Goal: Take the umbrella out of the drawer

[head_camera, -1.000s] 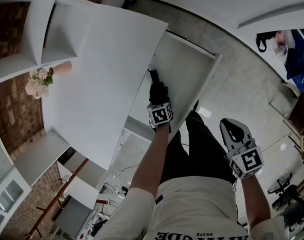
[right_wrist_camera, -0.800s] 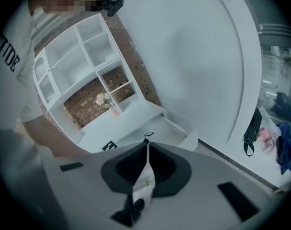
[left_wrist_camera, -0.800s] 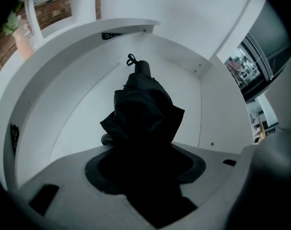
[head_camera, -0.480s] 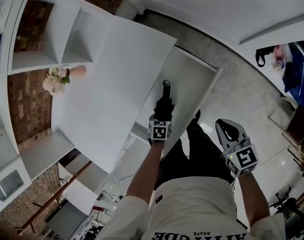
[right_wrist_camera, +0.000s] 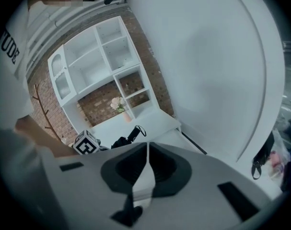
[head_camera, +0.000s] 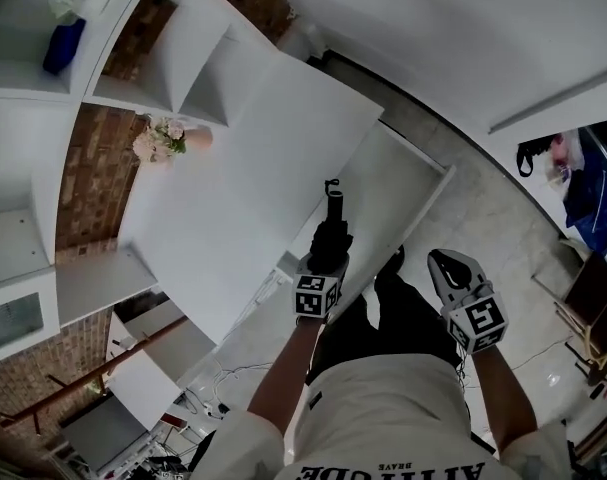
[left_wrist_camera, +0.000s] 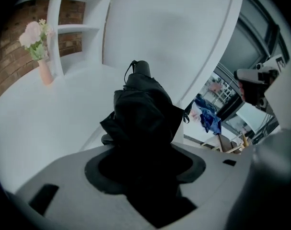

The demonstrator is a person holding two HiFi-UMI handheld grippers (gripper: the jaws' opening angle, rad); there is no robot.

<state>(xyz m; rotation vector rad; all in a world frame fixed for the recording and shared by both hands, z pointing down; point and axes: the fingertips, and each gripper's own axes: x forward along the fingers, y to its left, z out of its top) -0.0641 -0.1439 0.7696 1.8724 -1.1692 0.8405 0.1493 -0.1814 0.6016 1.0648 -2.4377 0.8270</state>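
Note:
A black folded umbrella [head_camera: 333, 224] points up out of my left gripper [head_camera: 328, 258], which is shut on its bundled fabric above the open white drawer [head_camera: 438, 193]. In the left gripper view the umbrella [left_wrist_camera: 143, 109] fills the space between the jaws, handle end and wrist strap on top. My right gripper [head_camera: 445, 266] hangs lower right beside the person's leg, shut with nothing in it; in its own view the right gripper [right_wrist_camera: 146, 164] has its jaws pressed together. That view also shows the umbrella [right_wrist_camera: 128, 137] beyond them.
The drawer juts from a white cabinet with a broad flat top [head_camera: 243, 168]. A vase of pink flowers [head_camera: 163, 140] stands at its far end before white shelves on a brick wall. Blue cloth and bags [head_camera: 593, 183] lie on the floor at the right.
My left gripper has risen out of the drawer with the umbrella in it. The right gripper has lifted a little. The head view has tilted up toward the shelves.

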